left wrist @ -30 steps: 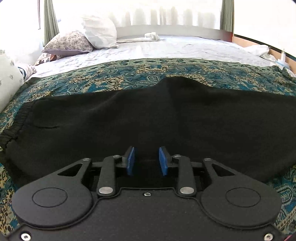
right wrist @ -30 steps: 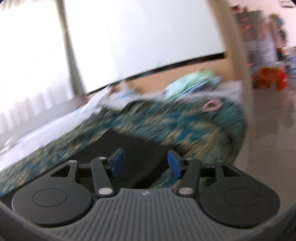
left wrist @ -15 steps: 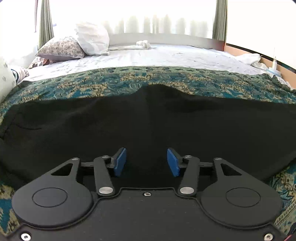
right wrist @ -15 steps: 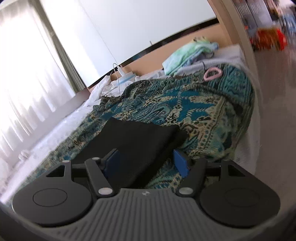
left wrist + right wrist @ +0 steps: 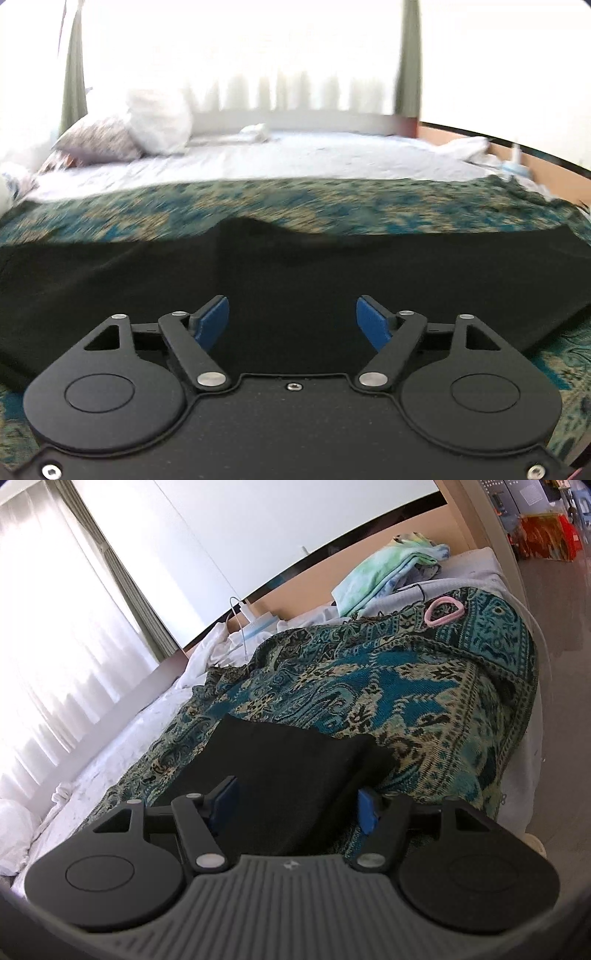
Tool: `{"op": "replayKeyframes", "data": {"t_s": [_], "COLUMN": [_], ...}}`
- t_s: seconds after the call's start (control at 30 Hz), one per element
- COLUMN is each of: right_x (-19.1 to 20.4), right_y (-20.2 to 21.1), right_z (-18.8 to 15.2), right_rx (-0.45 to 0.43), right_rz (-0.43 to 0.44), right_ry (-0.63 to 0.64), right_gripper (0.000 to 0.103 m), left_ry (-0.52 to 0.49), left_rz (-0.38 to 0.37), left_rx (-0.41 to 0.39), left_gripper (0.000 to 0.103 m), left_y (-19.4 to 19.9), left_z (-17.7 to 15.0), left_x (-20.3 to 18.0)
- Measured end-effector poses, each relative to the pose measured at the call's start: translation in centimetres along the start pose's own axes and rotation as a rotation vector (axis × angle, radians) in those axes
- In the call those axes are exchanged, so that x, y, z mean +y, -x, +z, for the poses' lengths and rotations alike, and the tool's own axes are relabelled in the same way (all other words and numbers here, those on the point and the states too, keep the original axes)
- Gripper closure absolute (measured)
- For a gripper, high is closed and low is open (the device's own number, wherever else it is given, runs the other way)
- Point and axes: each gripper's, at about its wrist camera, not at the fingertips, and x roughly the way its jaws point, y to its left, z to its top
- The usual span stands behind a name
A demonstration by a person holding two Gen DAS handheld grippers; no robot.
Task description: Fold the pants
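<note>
The black pants point(image 5: 295, 273) are lying spread across the patterned blanket point(image 5: 332, 210) at the near end of the bed point(image 5: 295, 158), stretching from one side of the left wrist view to the other. In the right wrist view their leg end point(image 5: 280, 760) is showing as a flat, doubled layer with a squared-off edge, so they are looking already folded lengthwise, one leg over the other.

The left claw point(image 5: 291, 321) is hovering over the middle of the cloth with its jaws opening and nothing pinched between them. The right claw point(image 5: 297, 806) is sitting over the leg end with its jaws wide apart; cloth is lying under the gap, but the pads are not pressing on it.

The fabric is looking soft, light and limp, probably a knit. It is likely going to sag and slide on itself when lifted, so both layers need pinching together. The best hold seems to be the two corners of the leg end, or that edge and the waistband at the far left.
</note>
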Motion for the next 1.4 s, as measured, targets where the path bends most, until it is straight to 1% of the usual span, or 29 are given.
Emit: {"op": "replayKeyframes", "data": {"t_s": [0.07,0.17,0.23,0.27,0.3,0.33,0.37,0.43,0.5,0.53,0.57,0.6,0.63,0.67,0.7,0.77,0.8,0.87,0.93,1.0,1.03,1.07,1.1,1.13,1.17,1.23,1.3,1.4], "right_x": [0.0,0.2,0.5,0.7,0.9,1.1,1.2,1.0,0.6,0.7,1.2,2.1,3.8,5.6,7.7,12.9,15.9,21.2,25.6,28.7,29.7,30.4,30.8,31.0,31.1,31.4,31.6,31.6], "right_y": [-0.1,-0.6,-1.1,-1.3,-1.5,-1.7,-1.8,-2.0,-2.0,-1.9,-1.8,-1.7,-1.4,-1.1,-0.7,0.4,1.0,2.4,4.1,6.4,7.7,8.9,10.3,11.3,12.3,14.0,14.8,14.6], "right_z": [0.1,0.3,0.7,0.9,1.2,1.4,1.7,2.1,2.7,2.9,3.1,3.2,3.2,3.1,2.8,1.6,0.3,-3.4,-8.4,-14.5,-17.4,-19.8,-22.2,-23.8,-25.3,-27.0,-27.4,-27.3], "right_rx": [0.003,0.019,0.039,0.048,0.057,0.065,0.074,0.089,0.103,0.106,0.103,0.094,0.071,0.047,0.023,-0.010,-0.018,-0.004,0.061,0.173,0.218,0.241,0.259,0.276,0.292,0.253,0.248,0.252], "right_rz": [0.002,0.000,-0.004,-0.007,-0.016,-0.034,-0.056,-0.086,-0.093,-0.101,-0.114,-0.131,-0.151,-0.157,-0.152,-0.098,-0.054,0.051,0.190,0.349,0.421,0.473,0.520,0.559,0.592,0.595,0.596,0.596], "right_ry": [0.003,0.024,0.055,0.067,0.077,0.085,0.090,0.088,0.070,0.074,0.097,0.144,0.222,0.300,0.385,0.551,0.638,0.788,0.923,1.048,1.111,1.165,1.218,1.248,1.265,1.304,1.310,1.295], "right_gripper": [0.027,0.028,0.036,0.037,0.042,0.052,0.059,0.086,0.093,0.094,0.095,0.095,0.095,0.095,0.096,0.096,0.096,0.097,0.097,0.097,0.096,0.096,0.096,0.096,0.097,0.097,0.096,0.096], "left_ry": [-0.045,-0.093,-0.125,-0.131,-0.118,-0.090,-0.067,-0.033,-0.025,-0.023,-0.019,-0.003,0.030,0.076,0.121,0.164,0.174,0.187,0.174,0.151,0.141,0.143,0.153,0.169,0.185,0.214,0.230,0.236], "left_rz": [-0.009,-0.007,0.005,0.012,0.013,0.009,0.014,0.042,0.082,0.100,0.121,0.139,0.148,0.152,0.149,0.134,0.123,0.103,0.079,0.067,0.057,0.049,0.037,0.022,0.009,-0.015,-0.030,-0.038], "left_rx": [0.010,0.038,0.074,0.095,0.103,0.098,0.091,0.040,0.016,0.021,0.042,0.076,0.110,0.127,0.115,0.096,0.092,0.080,0.061,0.054,0.051,0.048,0.042,0.037,0.033,0.027,0.018,0.010], "left_gripper": [0.024,0.024,0.023,0.023,0.023,0.023,0.023,0.023,0.024,0.035,0.045,0.062,0.068,0.069,0.069,0.069,0.069,0.064,0.053,0.047,0.044,0.043,0.042,0.041,0.040,0.038,0.037,0.036], "left_y": [-0.4,-0.9,-1.6,-1.8,-1.8,-1.4,-1.0,0.0,0.1,0.0,-0.3,-0.8,-1.2,-1.4,-1.3,-1.1,-1.1,-1.2,-1.6,-1.5,-1.4,-1.4,-1.4,-1.3,-1.3,-1.3,-1.2,-1.1], "left_z": [-0.4,-1.3,-2.2,-2.8,-2.9,-2.8,-2.4,-1.9,-1.6,-1.6,-1.7,-1.9,-2.1,-2.4,-2.6,-3.0,-3.1,-3.5,-3.9,-4.0,-4.1,-4.1,-4.2,-4.3,-4.4,-4.5,-4.6,-4.8], "left_x": [-2.1,-3.9,-4.6,-4.9,-5.0,-4.7,-4.3,-3.0,-1.4,-0.5,0.5,1.4,2.6,3.9,4.9,6.6,7.0,7.4,7.4,7.4,7.4,7.3,7.4,7.6,7.8,8.4,8.7,8.9]}}
